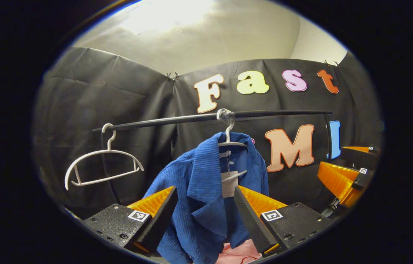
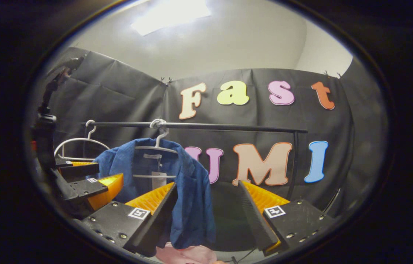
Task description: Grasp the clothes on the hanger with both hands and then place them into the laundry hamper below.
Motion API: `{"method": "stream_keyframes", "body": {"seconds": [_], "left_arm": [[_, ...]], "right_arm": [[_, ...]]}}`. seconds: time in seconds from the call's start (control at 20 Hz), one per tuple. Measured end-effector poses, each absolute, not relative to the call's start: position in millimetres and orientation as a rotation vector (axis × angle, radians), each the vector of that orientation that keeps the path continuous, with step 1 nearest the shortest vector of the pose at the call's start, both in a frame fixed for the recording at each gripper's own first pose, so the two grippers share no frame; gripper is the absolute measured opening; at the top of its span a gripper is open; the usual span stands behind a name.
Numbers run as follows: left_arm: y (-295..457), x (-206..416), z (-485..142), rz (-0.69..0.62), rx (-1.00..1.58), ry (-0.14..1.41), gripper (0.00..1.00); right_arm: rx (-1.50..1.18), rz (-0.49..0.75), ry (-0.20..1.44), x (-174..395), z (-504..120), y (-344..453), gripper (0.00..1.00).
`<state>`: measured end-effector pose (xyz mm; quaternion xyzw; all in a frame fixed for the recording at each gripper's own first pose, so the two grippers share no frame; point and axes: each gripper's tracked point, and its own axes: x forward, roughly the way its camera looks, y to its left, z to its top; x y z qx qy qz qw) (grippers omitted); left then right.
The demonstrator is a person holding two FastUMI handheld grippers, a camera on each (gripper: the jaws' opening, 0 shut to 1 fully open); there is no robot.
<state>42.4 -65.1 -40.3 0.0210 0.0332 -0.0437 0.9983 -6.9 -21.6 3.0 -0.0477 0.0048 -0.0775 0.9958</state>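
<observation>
A blue corduroy jacket [image 1: 206, 190] hangs on a white hanger [image 1: 230, 141] from a black rail [image 1: 199, 118] across the middle of the left gripper view; in the right gripper view the same jacket sits left of centre. The left tool [image 1: 204, 212] is spread wide at the bottom of its frame, the jacket's left front panel and lapel falling between its two fingers, though whether either finger touches the cloth cannot be told. The right tool [image 2: 208, 216] is likewise spread, at the bottom centre of its own view, with the jacket's lower right edge just inside its left finger and nothing pinched. An empty white hanger [image 1: 102, 161] hangs at the left of the rail, and a paper tag [image 1: 229, 183] dangles inside the collar. Pink cloth [image 1: 237, 253] shows at the bottom edge beneath the jacket, probably already lying in the hamper, which itself cannot be made out. The jacket looks soft, ribbed and moderately heavy for clothing; it should drape and slump once lifted rather than keep its shape, and the ribbing ought to give decent grip. Taking hold at each shoulder or upper lapel, one tool per side, seems the best way to slide it off the hanger arms without dragging the hanger off the rail.
</observation>
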Motion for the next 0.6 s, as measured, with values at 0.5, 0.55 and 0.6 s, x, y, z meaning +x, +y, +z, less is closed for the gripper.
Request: {"method": "stream_keyframes", "body": {"seconds": [0.5,0.55,0.6], "left_arm": [[-72,69,-85,0.021,0.048,0.133,0.92],[-71,73,-90,0.034,0.051,0.143,0.92],[-69,77,-93,0.052,0.057,0.149,0.92]], "right_arm": [[-0.139,-0.218,0.037,-10,3,-77,0.98],[-0.139,-0.220,0.039,-8,3,-79,0.98],[-0.140,-0.221,0.039,-7,2,-81,0.98]]}}
